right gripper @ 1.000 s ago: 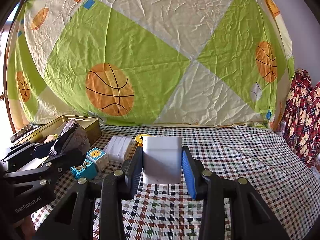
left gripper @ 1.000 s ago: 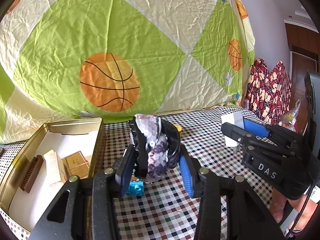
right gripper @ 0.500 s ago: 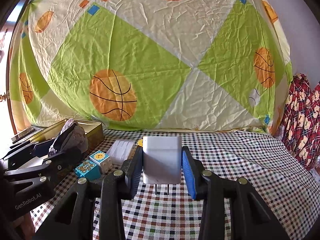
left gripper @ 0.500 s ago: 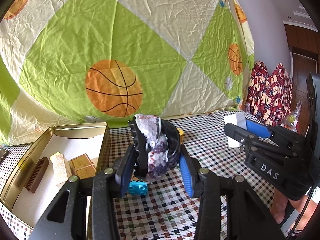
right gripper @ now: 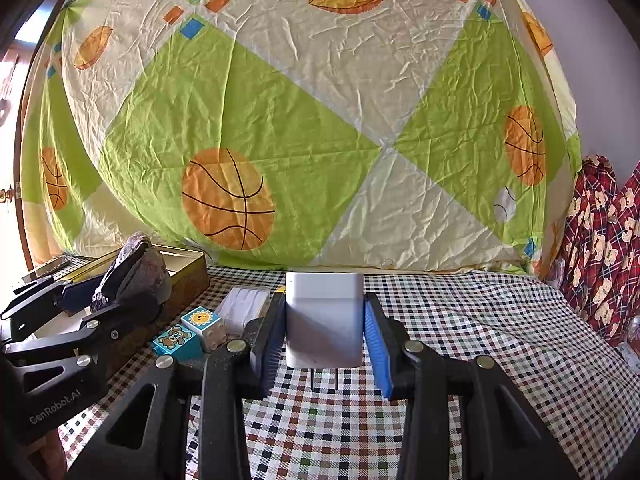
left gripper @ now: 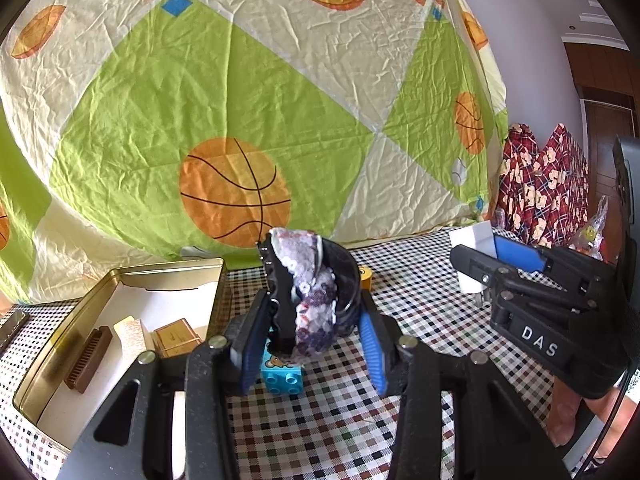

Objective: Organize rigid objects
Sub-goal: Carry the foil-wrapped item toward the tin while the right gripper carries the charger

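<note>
Left wrist view: left gripper (left gripper: 312, 332) grips a hair clip (left gripper: 310, 300), right gripper (right gripper: 325, 344) a white charger (right gripper: 325, 316); both probably go next into the tin (left gripper: 120, 280) beside them.

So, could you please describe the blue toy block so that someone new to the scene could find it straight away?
On the checkered tablecloth, look just right of the gold tin. Two studded toy blocks sit side by side there, in front of a clear plastic case. The blue toy block bears a bear picture; the white block beside it shows a sun.
</note>
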Tool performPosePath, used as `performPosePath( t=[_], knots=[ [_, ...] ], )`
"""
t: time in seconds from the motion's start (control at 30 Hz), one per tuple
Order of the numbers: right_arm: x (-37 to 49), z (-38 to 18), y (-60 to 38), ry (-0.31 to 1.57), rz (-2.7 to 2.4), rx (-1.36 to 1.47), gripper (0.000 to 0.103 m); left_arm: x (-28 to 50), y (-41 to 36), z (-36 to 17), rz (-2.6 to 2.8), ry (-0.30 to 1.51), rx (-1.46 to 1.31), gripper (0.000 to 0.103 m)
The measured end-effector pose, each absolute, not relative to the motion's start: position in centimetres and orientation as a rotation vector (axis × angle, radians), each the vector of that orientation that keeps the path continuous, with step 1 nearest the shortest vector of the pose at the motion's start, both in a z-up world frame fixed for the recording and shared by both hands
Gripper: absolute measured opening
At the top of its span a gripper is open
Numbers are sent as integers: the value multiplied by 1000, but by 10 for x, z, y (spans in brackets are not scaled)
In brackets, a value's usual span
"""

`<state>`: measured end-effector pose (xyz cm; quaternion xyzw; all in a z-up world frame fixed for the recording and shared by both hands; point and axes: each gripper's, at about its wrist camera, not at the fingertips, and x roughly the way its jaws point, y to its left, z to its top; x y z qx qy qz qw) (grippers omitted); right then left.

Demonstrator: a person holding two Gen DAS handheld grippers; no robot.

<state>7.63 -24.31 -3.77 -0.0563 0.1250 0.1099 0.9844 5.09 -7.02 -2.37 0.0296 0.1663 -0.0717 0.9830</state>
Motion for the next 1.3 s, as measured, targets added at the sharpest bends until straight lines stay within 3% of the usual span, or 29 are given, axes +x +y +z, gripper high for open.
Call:
performPosePath(
  t=[0.5,1.3],
  knots=[
    [71,-36,-236,230,243,-135,40,42,-70,-16,-116,264,103,42],
    [90,-18,-179,284,403,-96,40,54,-22,10,-39,303,36,42]
  ],
)
